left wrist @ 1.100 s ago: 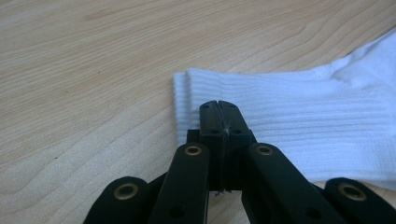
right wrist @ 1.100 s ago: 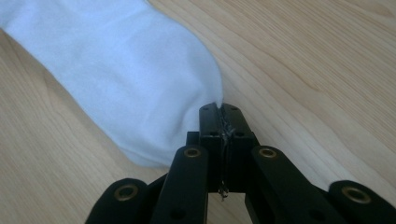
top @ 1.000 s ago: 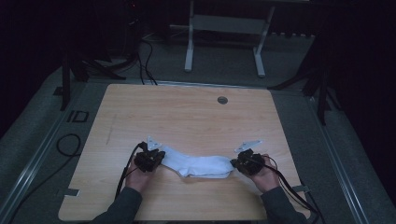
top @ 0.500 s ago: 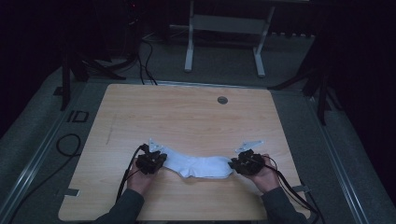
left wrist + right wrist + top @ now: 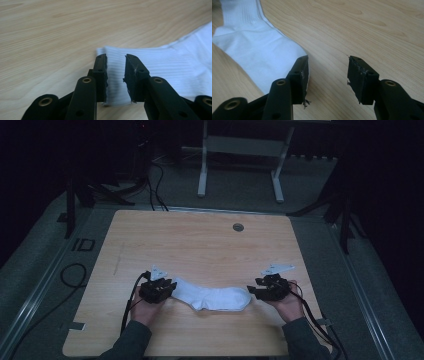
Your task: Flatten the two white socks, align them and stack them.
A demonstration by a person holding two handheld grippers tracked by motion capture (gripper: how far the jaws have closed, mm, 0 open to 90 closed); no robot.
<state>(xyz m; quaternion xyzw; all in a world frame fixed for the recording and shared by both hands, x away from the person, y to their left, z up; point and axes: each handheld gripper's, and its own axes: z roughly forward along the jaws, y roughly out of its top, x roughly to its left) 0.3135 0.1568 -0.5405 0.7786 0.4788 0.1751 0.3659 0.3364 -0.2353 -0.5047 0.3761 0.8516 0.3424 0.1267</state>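
Observation:
A white sock point(image 5: 210, 297) lies flat on the wooden table point(image 5: 200, 245) near its front edge, stretched between my two grippers. My left gripper point(image 5: 171, 288) is at the sock's ribbed cuff. In the left gripper view the cuff point(image 5: 160, 65) lies under and between the jaws of the left gripper point(image 5: 116, 58), which stand slightly apart and open. My right gripper point(image 5: 253, 293) is at the other end. In the right gripper view the right gripper point(image 5: 328, 58) is open wide over bare wood, and the sock point(image 5: 257, 50) ends at its left jaw.
A round grommet hole point(image 5: 238, 227) sits near the table's far edge. Cables point(image 5: 72, 275) lie on the floor at the left. A white frame point(image 5: 240, 165) stands behind the table. The person's hands and sleeves come in at the bottom.
The sock's right end no longer reaches into the right gripper, which has let go and drawn slightly right. The sock now lies slack on the table.

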